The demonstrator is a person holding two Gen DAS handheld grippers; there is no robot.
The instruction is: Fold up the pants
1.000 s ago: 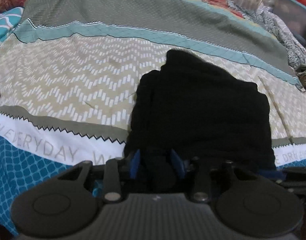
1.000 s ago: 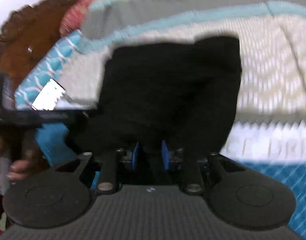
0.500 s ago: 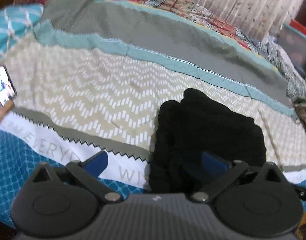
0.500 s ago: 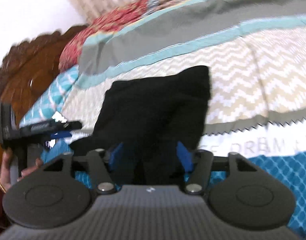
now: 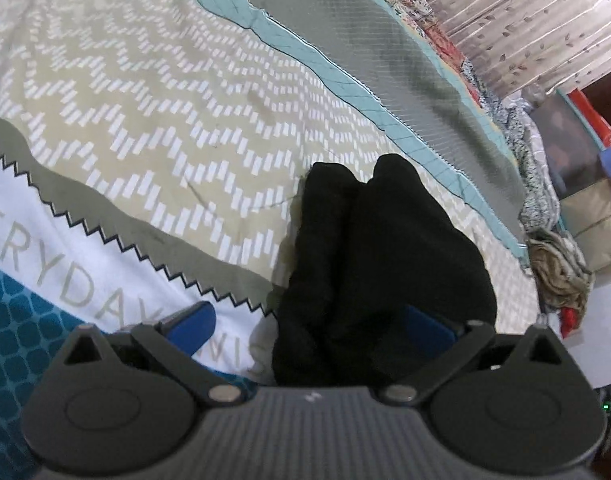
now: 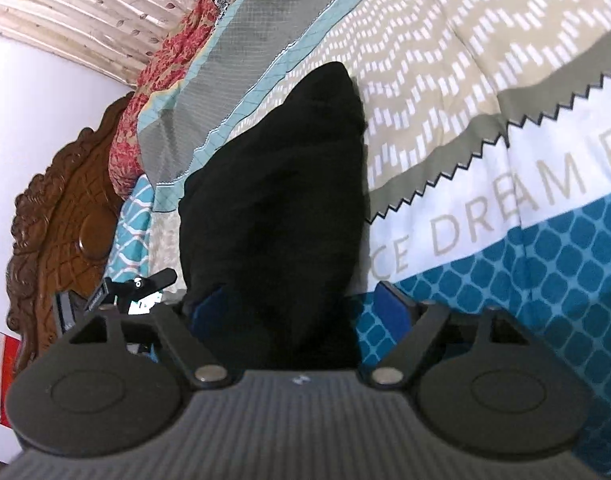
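Lying bundled on the bedspread (image 5: pixel 153 128), black pants (image 5: pixel 385 264) sit between both spread, released grippers: left gripper (image 5: pixel 309 324), right gripper (image 6: pixel 301 312).

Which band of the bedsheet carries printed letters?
The white band carries them, lying between the grey zigzag edge and the blue honeycomb band. The black pants overlap it.

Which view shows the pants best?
Left wrist. There the pants show two rounded lobes at the far end and fold creases, lying on the bedspread. The right wrist view gives only a flat black wedge, detail lost in shadow. In both views the near edge is hidden behind the gripper body.
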